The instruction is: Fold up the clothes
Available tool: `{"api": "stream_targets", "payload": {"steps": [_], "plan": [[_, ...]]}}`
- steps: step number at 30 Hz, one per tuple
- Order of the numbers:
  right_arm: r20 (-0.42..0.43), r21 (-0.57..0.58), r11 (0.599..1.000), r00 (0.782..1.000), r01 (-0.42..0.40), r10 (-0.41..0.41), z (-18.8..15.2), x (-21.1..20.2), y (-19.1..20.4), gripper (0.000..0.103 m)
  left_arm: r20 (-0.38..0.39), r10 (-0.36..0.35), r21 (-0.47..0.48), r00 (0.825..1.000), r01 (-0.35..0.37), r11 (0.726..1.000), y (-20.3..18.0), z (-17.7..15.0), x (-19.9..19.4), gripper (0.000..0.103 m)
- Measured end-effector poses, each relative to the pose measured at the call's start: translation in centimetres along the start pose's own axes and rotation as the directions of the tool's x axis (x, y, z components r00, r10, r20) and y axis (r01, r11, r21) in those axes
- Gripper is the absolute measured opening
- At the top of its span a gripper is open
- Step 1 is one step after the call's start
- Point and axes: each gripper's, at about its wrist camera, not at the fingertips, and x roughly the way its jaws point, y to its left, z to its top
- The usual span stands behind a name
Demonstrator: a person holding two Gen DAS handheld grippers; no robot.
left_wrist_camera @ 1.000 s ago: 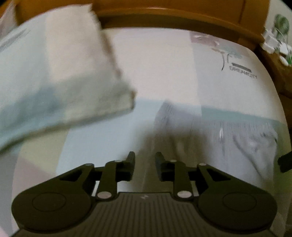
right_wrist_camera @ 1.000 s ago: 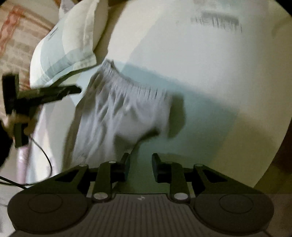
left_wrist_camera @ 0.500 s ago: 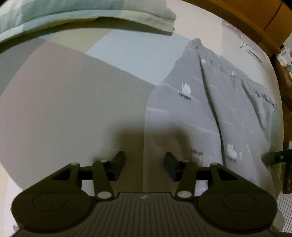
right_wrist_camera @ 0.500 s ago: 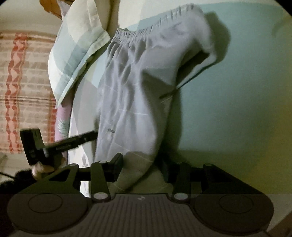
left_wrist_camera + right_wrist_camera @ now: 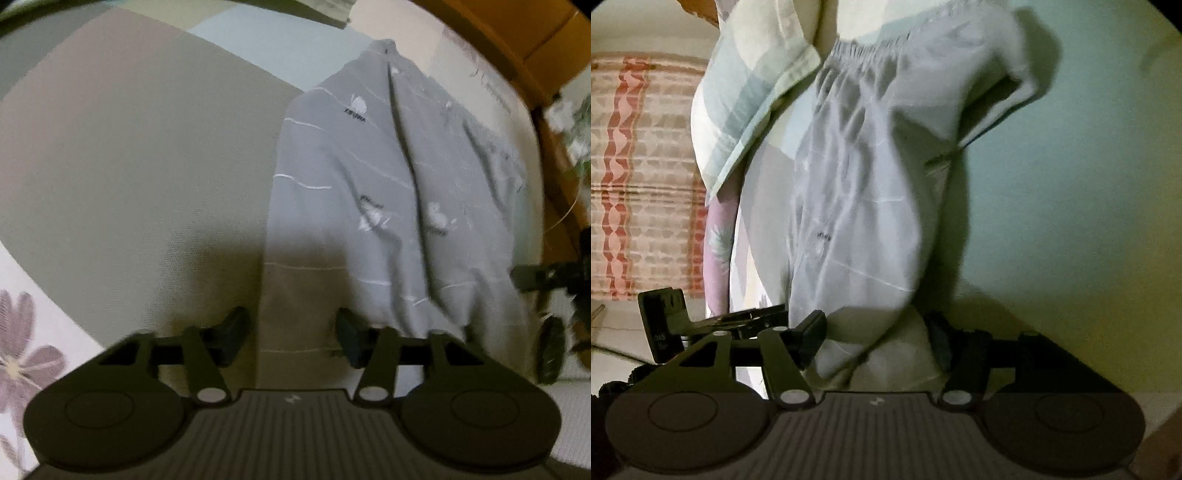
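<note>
On bed (image 5: 129, 166), patchwork sheet w/ grey, blue, green panels: one pr grey trousers (image 5: 369, 192) lying flat, lengthwise, small white motifs and thin white lines printed on cloth. Waistband (image 5: 871, 48), elasticated and gathered, sitting at far end nr pillow (image 5: 753, 81); pillow corner is just beside waistband, whether touching can't tell. Leg hems lying at near edge of bed, under both tongs. One far corner of trousers is lifting off sheet, casting a shadow on green panel.

Left gripper (image 5: 288, 334): pointing steeply down over near-edge hem. Jaws standing apart w/ clear gap, having just been closing. Left edge of trouser leg is running between fingers (image 5: 232, 332); pads not pressing on cloth. Some blur in this view.

Right gripper (image 5: 875, 338): angled down over other side of hem end. Jaws standing wide apart, having just been opening. Bunched hem cloth is lying in gap between them; pads not clamping it. Right-hand pad is partly in shadow.

Each gripper is showing in other's view: right one at right edge of left wrist view, left one at lower left of right wrist view, both at same near end of trousers, on opposite sides.

Misc: floral panel (image 5: 22, 354) of sheet at near left corner; wooden headboard (image 5: 524, 48) beyond far edge; striped red-and-beige cloth (image 5: 639, 166) hanging beyond bed side.
</note>
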Motion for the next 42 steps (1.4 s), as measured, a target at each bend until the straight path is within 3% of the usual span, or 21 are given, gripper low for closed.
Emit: {"api": "stream_targets", "payload": {"steps": [1,2,3,6,11,13,16,20,22,25,29,31,33,36,42], "plan": [[-0.028,-0.011,1.000,1.000,0.007,-0.007,-0.3,0.4,0.3,0.060,-0.011,0.011,0.014,1.000,-0.011,1.000,0.0,0.0,-0.1,0.013],[-0.055,-0.021,1.000,0.998,0.014,-0.015,-0.7,0.7,0.6,0.044,-0.031,0.000,0.005,1.000,0.000,1.000,0.2,0.0,-0.2,0.000],[-0.079,-0.020,1.000,0.997,0.021,-0.023,-1.3,0.9,0.7,0.037,-0.040,-0.008,-0.001,0.999,0.008,1.000,0.3,0.1,-0.4,0.000],[-0.129,0.070,0.998,0.992,0.009,0.000,-3.1,1.3,0.2,0.034,-0.026,0.022,0.047,0.999,-0.021,0.999,0.5,0.3,-1.4,0.000],[-0.232,0.079,0.997,0.973,0.004,0.014,-6.3,2.1,1.4,0.035,-0.004,0.066,0.087,0.998,-0.066,0.994,1.8,1.4,-3.1,0.000],[-0.248,0.074,0.997,0.969,0.004,0.014,-7.2,2.5,2.0,0.039,0.003,0.097,0.110,0.995,-0.097,0.989,2.5,2.0,-3.6,0.000],[-0.230,0.061,0.997,0.973,0.046,-0.030,-7.9,2.5,2.4,0.051,0.006,0.166,0.127,0.986,-0.165,0.978,3.5,2.8,-4.0,0.000],[-0.184,0.046,0.994,0.979,0.102,-0.092,-7.0,0.9,2.0,0.057,-0.072,0.220,0.122,0.973,-0.211,0.970,5.5,3.0,-3.6,0.000],[-0.139,0.012,0.990,0.981,0.139,-0.137,-6.1,-1.0,1.7,0.059,-0.102,0.206,0.122,0.973,-0.194,0.974,5.6,3.1,-3.7,0.000],[-0.041,-0.056,0.973,0.973,0.223,-0.225,-4.4,-4.4,1.6,0.059,-0.087,0.184,0.129,0.979,-0.172,0.977,5.4,3.7,-5.1,0.007],[0.092,-0.129,0.932,0.940,0.340,-0.330,-1.6,-8.2,1.3,0.062,-0.013,0.172,0.181,0.985,-0.167,0.969,4.0,6.0,-7.3,0.008],[0.118,-0.139,0.919,0.928,0.368,-0.353,0.0,-9.3,0.4,0.062,0.033,0.135,0.221,0.990,-0.138,0.965,2.4,8.1,-7.5,0.013],[0.134,-0.135,0.918,0.925,0.373,-0.357,0.9,-10.0,-0.4,0.062,0.055,0.077,0.274,0.996,-0.089,0.958,0.4,10.6,-6.7,0.024],[0.143,-0.124,0.925,0.929,0.358,-0.341,1.5,-9.0,-0.2,0.062,0.055,0.016,0.367,0.998,-0.036,0.929,-3.2,14.3,-3.8,0.032],[0.104,-0.109,0.948,0.952,0.299,-0.288,0.5,-7.4,-0.6,0.062,0.042,-0.073,0.484,0.996,0.044,0.874,-7.6,18.7,1.1,0.033]]}}
